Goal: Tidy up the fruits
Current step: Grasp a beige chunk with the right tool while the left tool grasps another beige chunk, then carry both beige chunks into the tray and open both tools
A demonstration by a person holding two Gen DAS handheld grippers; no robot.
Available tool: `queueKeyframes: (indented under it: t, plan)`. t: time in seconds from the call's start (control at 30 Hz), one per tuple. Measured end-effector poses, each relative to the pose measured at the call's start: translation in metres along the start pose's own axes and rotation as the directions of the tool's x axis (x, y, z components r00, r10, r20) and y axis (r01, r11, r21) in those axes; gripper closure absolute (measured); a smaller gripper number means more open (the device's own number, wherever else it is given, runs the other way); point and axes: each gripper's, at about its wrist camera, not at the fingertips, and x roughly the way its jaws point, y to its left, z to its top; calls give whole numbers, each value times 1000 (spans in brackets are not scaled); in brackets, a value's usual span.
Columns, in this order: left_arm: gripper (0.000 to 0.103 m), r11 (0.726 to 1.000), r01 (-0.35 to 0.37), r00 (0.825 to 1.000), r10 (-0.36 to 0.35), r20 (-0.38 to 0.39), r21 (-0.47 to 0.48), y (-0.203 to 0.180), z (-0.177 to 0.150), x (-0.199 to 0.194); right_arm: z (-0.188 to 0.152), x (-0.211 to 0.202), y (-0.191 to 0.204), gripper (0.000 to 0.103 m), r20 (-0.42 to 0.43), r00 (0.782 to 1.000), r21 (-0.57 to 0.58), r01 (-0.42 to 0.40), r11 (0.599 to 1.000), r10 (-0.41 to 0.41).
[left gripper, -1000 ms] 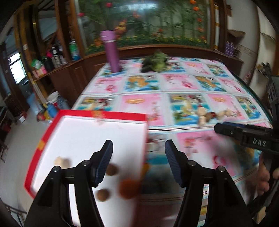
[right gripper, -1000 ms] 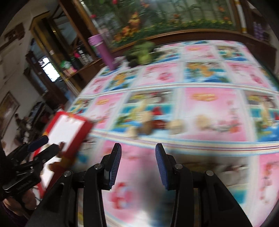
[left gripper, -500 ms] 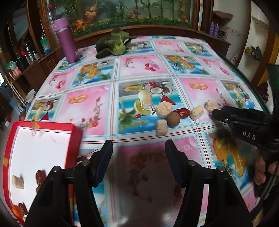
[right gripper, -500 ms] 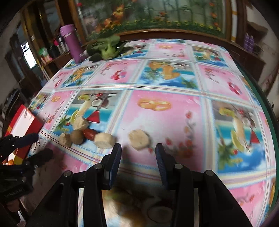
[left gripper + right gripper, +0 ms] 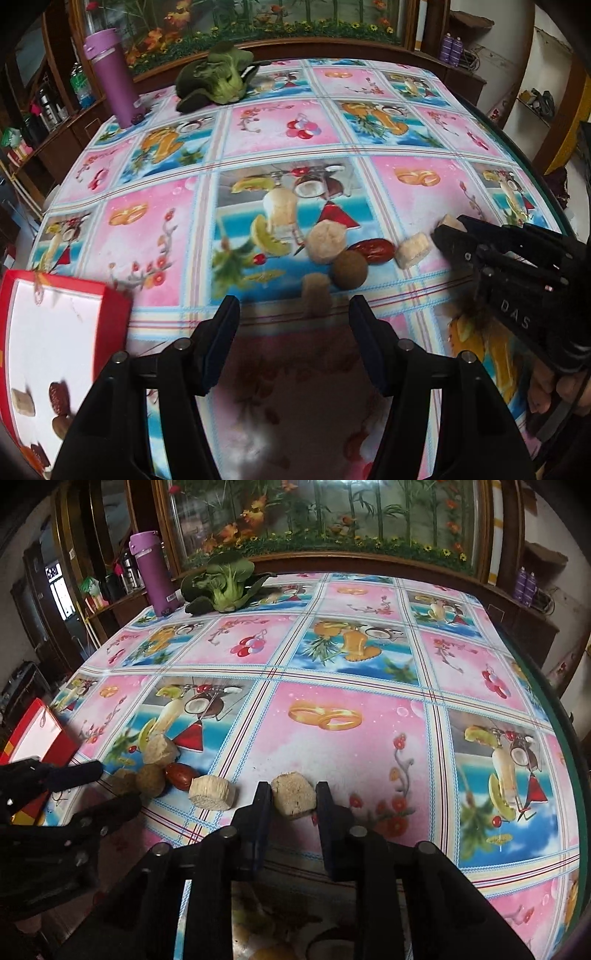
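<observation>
Fruit-print cloth covers the tabletop (image 5: pixel 332 657), where six loose pieces lie in a rough row. Four pale cut chunks, one brown round fruit (image 5: pixel 149 779) and one red date (image 5: pixel 180 774) (its long axis running along the row) make up the count. The rightmost chunk (image 5: pixel 293 799) sits flat side up between the right gripper (image 5: pixel 291 805), whose jaws have just been closing and now touch its sides. The left gripper (image 5: pixel 293 338) hovers half open and empty, just short of the nearest chunk (image 5: pixel 317 295). At the left edge, a red box (image 5: pixel 114 314) with a white floor holds several pieces, blurred beyond counting.
</observation>
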Motion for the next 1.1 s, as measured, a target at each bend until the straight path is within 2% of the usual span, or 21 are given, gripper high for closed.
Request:
queueKeyframes:
  t: [0.03,0.07,0.23,0.4,0.6,0.77,0.9,1.03,1.1]
  plan:
    - [52,1000,-6,1000,6,-3,0,-1,1,2,0,0,0,80,0,1000,2,-3,1000,3]
    - [68,1000,0,1000,0,-12,-2,-2,1,5,0,-1,-1,80,0,1000,6,-8,1000,8]
    - [86,999,35,999,-35,-5,-8,-4,1,5,-1,-2,-2,80,1,999,28,-46,999,46]
    - [86,999,52,999,-52,16,-14,-5,-2,-2,-2,-20,-2,80,48,997,84,-68,994,64]
    - [86,999,29,987,-23,158,-32,11,-16,-66,-7,-57,21,80,134,978,126,-175,976,158]
    - [86,996,4,956,21,291,-84,40,-37,-127,-1,-86,80,80,172,956,31,-247,969,238]
    - [86,988,-40,920,94,380,-147,74,-57,-169,8,-103,140,80,161,931,-61,-323,944,329]
    - [86,970,-104,884,192,425,-222,116,-77,-199,12,-110,192,80,129,902,-125,-397,909,411]
    - [86,956,-145,877,244,413,-256,139,-88,-203,13,-113,222,80,124,890,-162,-419,894,439]
